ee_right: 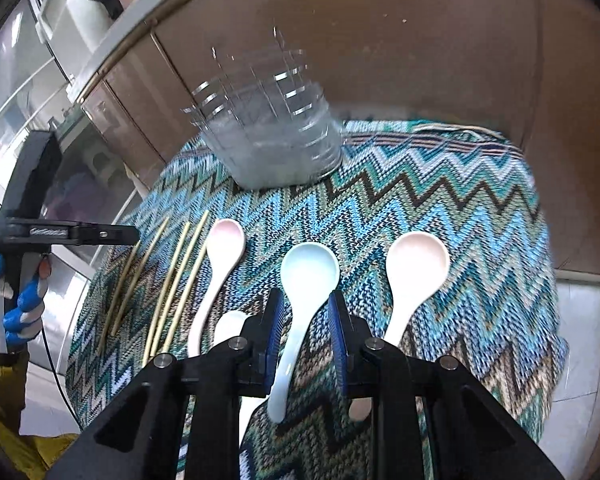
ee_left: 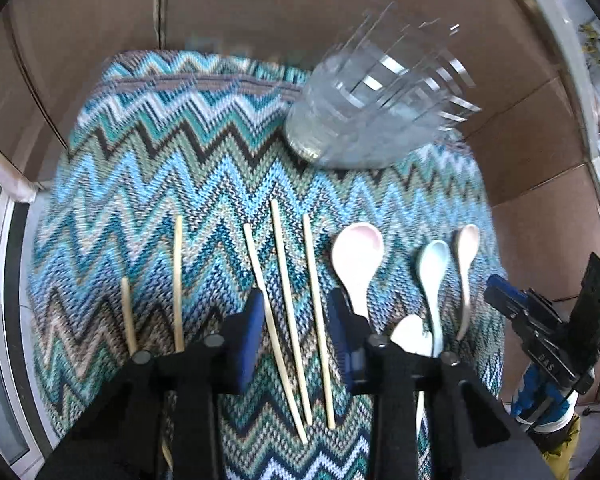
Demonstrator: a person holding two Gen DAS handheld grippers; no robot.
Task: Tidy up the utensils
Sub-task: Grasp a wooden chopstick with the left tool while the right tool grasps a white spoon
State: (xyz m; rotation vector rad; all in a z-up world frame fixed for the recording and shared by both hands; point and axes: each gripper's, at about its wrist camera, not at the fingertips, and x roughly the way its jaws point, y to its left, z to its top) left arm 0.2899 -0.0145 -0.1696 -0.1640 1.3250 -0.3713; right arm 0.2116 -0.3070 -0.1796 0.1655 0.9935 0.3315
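Utensils laid out on a zigzag-knit cloth (ee_left: 172, 152) before a clear ribbed plastic holder (ee_left: 364, 120).

Left gripper (ee_left: 296, 320) spread over three slim bamboo chopsticks (ee_left: 288, 312); right gripper (ee_right: 305, 316) spread, straddling the glossy pale-blue ceramic spoon (ee_right: 306, 280). Pink spoon (ee_right: 220, 264) left, white spoon (ee_right: 414, 272) right; holder at the cloth's far edge.
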